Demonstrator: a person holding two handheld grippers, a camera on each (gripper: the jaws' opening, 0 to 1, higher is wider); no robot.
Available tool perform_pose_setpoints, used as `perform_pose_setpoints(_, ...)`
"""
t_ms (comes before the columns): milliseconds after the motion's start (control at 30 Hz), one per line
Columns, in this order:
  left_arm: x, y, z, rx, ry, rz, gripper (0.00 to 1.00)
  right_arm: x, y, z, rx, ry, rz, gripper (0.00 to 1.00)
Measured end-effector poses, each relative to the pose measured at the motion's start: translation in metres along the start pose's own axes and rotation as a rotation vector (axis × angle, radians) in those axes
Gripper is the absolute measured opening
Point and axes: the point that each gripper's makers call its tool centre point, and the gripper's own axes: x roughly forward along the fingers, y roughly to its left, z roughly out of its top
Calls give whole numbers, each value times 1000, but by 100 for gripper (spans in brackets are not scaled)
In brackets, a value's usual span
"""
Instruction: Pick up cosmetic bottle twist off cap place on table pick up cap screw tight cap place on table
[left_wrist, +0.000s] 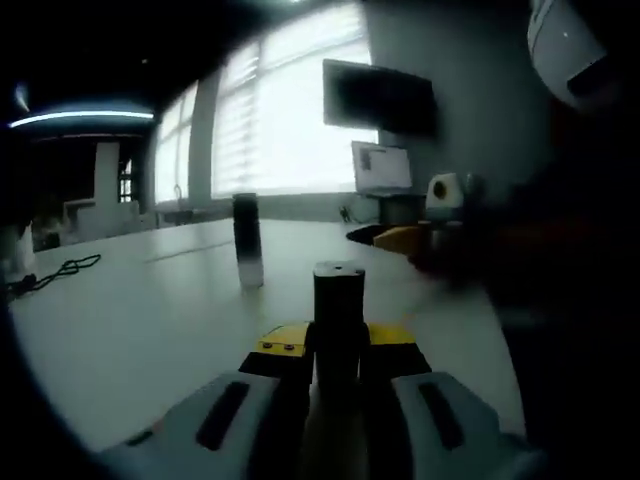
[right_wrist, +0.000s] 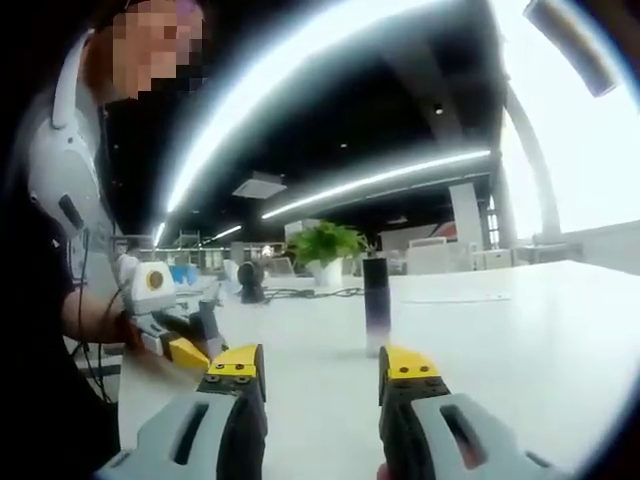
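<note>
My left gripper (left_wrist: 338, 340) is shut on a short dark cylinder, the cap (left_wrist: 338, 300), which stands upright between its yellow-tipped jaws just above the white table (left_wrist: 140, 320). Farther back on the table stands the cosmetic bottle (left_wrist: 247, 240), slim, dark above and pale at its base. It also stands on the table (right_wrist: 540, 330) ahead of my right gripper (right_wrist: 322, 365), which is open with nothing between its jaws; there the bottle (right_wrist: 376, 303) is slightly right of centre. The right gripper (left_wrist: 398, 238) enters at mid right. A hand holds the left gripper (right_wrist: 172, 342) at left.
A black cable (left_wrist: 60, 270) lies on the table at far left. A dark monitor (left_wrist: 380, 97) and a smaller screen (left_wrist: 380, 167) stand behind the table. A potted plant (right_wrist: 325, 245) and small devices sit at the far end. The person's body (right_wrist: 50, 300) stands close at left.
</note>
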Motion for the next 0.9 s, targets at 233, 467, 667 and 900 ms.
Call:
perform_pose_setpoints(233,1,3,1,10,-11,11,8,1,3,0,6,5,1,35)
perform_pose_setpoints(467,1,1,1,10,-15,11,8,2,5,2,10,1,-1,34)
perform_pose_setpoints(667,-1,-3,1,-16,1,3,8,2,6,4,15,-5,-6,34)
perform_pose_setpoints(900,-1,-3,1,-11,-5,11,8,4,20,12,76,-11,-76,33)
